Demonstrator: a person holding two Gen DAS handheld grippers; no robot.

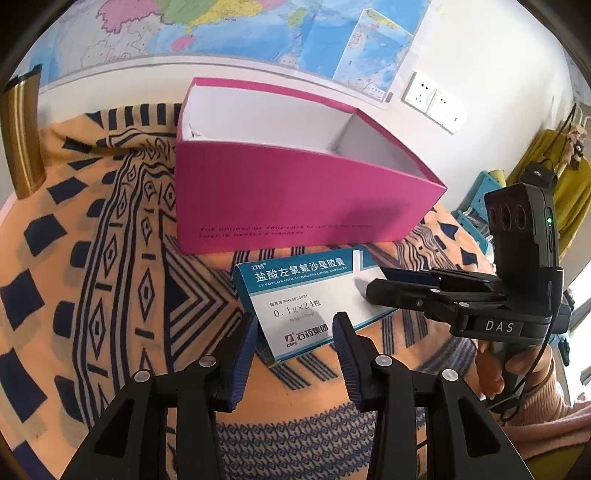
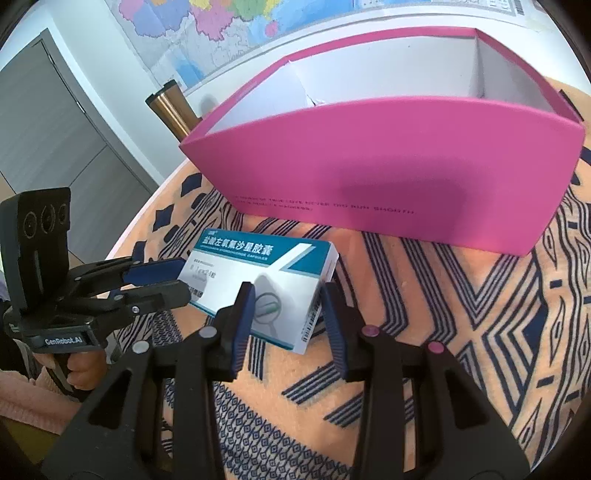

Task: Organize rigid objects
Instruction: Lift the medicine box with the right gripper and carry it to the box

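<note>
One white-and-teal cardboard medicine box (image 1: pixel 295 306), flat on the orange-and-navy patterned cloth (image 1: pixel 110 258) that covers the table. One open magenta cardboard box with white inside (image 1: pixel 295 184), just behind the medicine box; nothing visible inside it, though its floor is hidden by the near wall. Two black handheld grippers with blue pads.

Left gripper (image 1: pixel 293 332): jaws clamped on one short end of the medicine box, a pad on each long edge. Right gripper (image 2: pixel 288 314): jaws clamped on the other short end, the barcode corner between its pads (image 2: pixel 245 317). From the left wrist view the right gripper (image 1: pixel 380 284) comes in from the right and lies across the far end of the medicine box. From the right wrist view the left gripper (image 2: pixel 173 280) comes in from the left.

Around: one brass-coloured metal cylinder (image 2: pixel 173 107) standing at the table edge left of the magenta box. One large wall map (image 1: pixel 221 29) behind. One white double wall socket (image 1: pixel 436 98). A person's hand (image 2: pixel 79 369) in a pink sleeve on the left gripper's handle. The magenta box's near wall stands between the medicine box and the box opening.
</note>
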